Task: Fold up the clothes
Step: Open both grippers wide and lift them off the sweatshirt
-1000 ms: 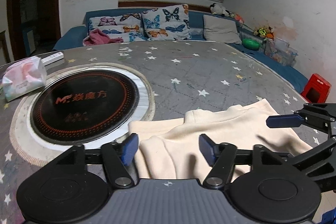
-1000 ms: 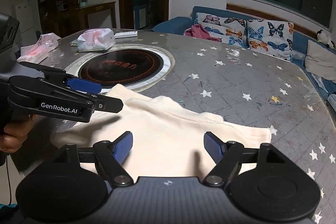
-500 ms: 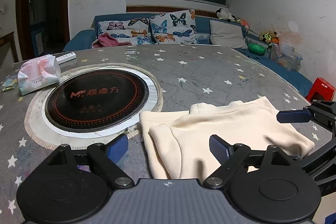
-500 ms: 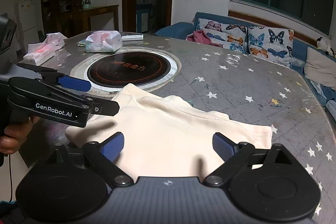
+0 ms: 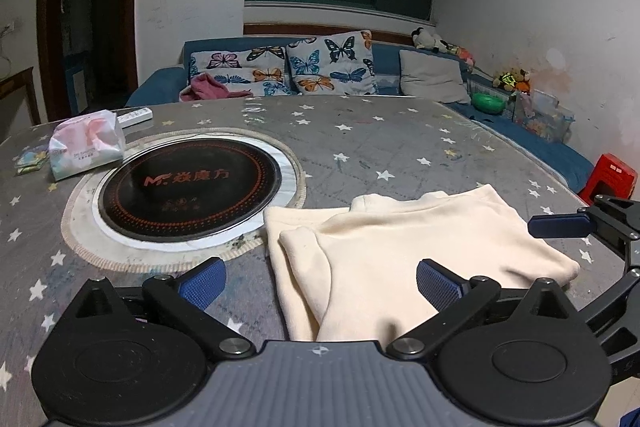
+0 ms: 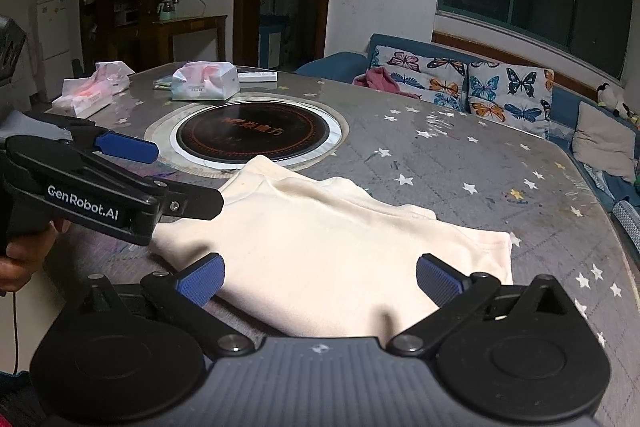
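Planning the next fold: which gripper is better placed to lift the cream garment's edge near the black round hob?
Left, probably. The left gripper is open beside the cream garment edge nearest the hob; the right gripper, also open, faces its other end.

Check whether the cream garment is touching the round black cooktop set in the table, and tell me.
Apart. In the left wrist view a strip of pale ring and table shows between the cream garment and the black cooktop; the garment's corner only reaches the ring's outer edge.
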Available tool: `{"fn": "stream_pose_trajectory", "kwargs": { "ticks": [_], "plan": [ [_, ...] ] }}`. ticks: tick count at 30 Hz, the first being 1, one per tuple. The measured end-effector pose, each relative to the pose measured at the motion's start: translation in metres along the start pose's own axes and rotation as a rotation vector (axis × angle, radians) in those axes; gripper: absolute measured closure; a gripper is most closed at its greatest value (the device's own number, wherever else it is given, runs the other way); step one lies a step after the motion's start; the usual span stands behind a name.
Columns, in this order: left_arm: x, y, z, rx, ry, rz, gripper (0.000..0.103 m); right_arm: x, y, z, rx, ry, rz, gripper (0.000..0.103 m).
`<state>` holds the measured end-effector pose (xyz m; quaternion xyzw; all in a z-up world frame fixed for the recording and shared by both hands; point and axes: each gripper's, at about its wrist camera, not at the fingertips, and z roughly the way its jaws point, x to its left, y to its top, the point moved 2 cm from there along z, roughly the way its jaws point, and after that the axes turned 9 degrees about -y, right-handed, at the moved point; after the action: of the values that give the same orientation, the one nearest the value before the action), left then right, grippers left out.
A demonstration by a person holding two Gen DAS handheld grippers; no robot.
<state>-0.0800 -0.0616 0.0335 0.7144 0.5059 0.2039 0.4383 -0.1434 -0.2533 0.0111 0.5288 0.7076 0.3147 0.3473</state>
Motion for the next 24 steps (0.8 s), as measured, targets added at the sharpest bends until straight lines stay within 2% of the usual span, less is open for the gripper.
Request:
{"fn": "stream_pose_trajectory", "kwargs": {
  "ticks": [7, 15, 24],
  "plan": [
    [-0.002, -0.008, -0.008, -0.001, 0.037, -0.002, 0.0, 0.009, -0.006, -0.008, -0.013, -0.002, -0.024, 0.0],
    [-0.005, -0.014, -0.017, 0.004, 0.039, -0.001, 0.0, 0.017, -0.014, -0.017, -0.029, 0.002, -0.039, 0.0],
    [-0.002, -0.015, -0.019, 0.024, 0.056, -0.036, 0.0, 0.022, -0.016, -0.023, -0.031, 0.041, -0.051, 0.0]
  ]
}}
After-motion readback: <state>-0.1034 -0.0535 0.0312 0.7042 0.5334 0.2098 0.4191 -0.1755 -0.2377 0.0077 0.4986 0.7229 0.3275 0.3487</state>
